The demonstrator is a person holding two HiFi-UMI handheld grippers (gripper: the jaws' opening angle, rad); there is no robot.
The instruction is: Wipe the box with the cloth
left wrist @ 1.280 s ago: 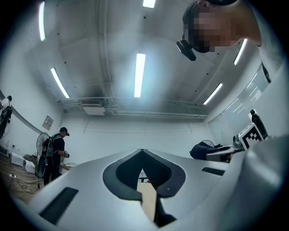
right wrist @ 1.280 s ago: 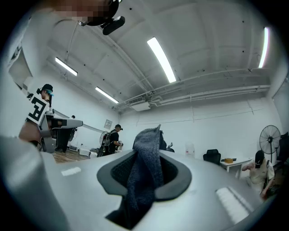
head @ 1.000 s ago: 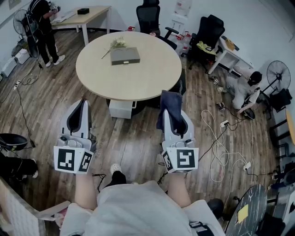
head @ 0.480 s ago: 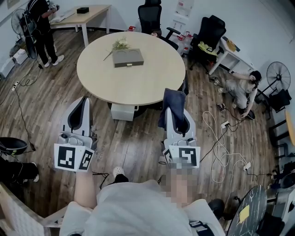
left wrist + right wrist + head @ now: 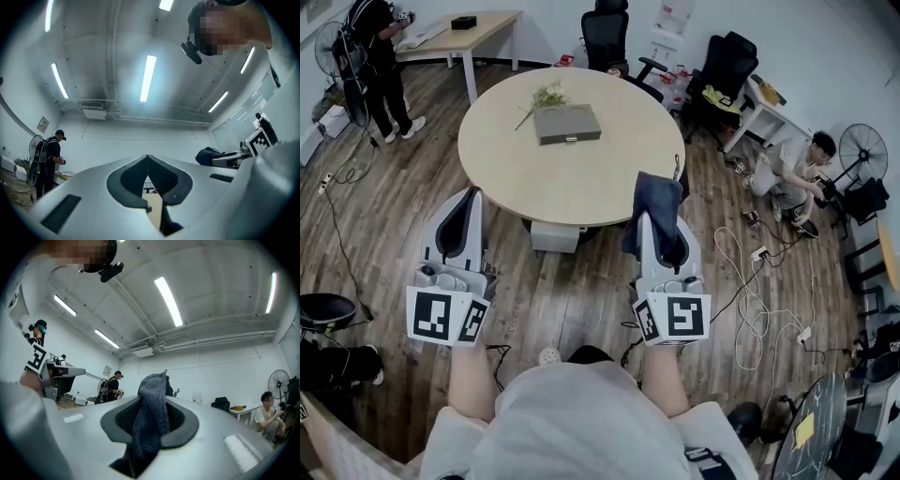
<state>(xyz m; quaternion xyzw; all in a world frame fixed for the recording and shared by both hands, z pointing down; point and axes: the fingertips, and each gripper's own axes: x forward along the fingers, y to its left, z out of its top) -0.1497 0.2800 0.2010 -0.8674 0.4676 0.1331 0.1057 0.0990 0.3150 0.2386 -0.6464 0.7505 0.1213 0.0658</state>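
Two claws are held side by side above the brown wood-plank floor (image 5: 581,291), on the near side of the round beige tabletop (image 5: 516,169). The left claw (image 5: 465,199) has its jaws closed with nothing between them. In the left gripper view this claw (image 5: 148,159) shows its dark pads meeting at the tips, and lower down only a narrow slit remains, through which a strip of pale beige surface shows.

The right claw (image 5: 661,225) is clamped on a dark blue-grey woven cloth (image 5: 652,208), which stands up past the jaw tips and droops a little toward the left claw (in the right gripper view the cloth (image 5: 151,413) sits pinched between the pads, one corner poking up above them).

The flat grey rectangular box (image 5: 567,123) lies on the far half of the tabletop, well apart from both claws. A sprig of pale dried flowers (image 5: 544,94) lies just beside its far-left corner.

A person in black clothes (image 5: 373,56) stands at the far left. Another person (image 5: 787,169) crouches on the floor at the right, near loose white cables (image 5: 750,300).
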